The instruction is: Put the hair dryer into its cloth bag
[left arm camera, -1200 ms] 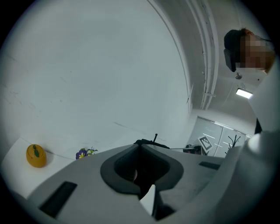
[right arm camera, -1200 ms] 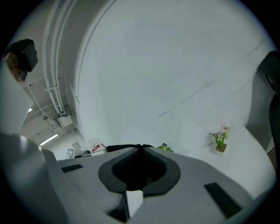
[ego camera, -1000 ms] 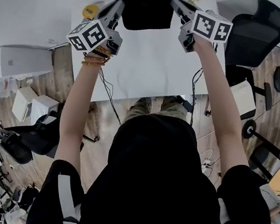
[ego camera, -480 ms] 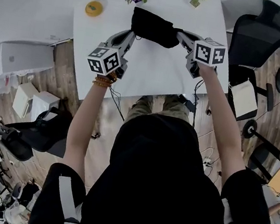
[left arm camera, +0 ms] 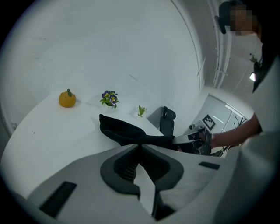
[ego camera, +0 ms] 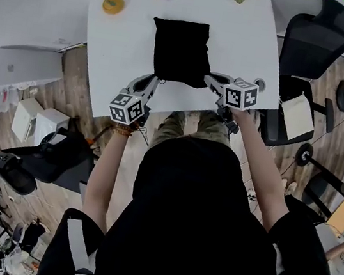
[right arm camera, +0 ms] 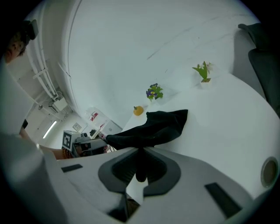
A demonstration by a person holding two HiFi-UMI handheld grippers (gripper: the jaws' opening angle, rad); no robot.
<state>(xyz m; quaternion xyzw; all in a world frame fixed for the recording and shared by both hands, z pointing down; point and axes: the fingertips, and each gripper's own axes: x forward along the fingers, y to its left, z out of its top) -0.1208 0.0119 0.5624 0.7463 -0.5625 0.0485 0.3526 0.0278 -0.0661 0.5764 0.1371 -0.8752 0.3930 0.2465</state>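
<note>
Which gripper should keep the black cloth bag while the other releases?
Right, probably: both pinch near corners of the black cloth bag, but the right gripper has cloth deeper between its jaws; the left gripper only at its tips.

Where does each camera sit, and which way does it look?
Head view: on the person's head, looking steeply down at the white table and black cloth bag; shows torso, forearms, left gripper and right gripper.
Left gripper view: on the left gripper, looking along its fingers across the table; they pinch one bag corner.
Right gripper view: on the right gripper, looking along its fingers across the table; they pinch the other corner.
Shared: both gripper views show the bag, the orange and the opposite gripper.
</note>
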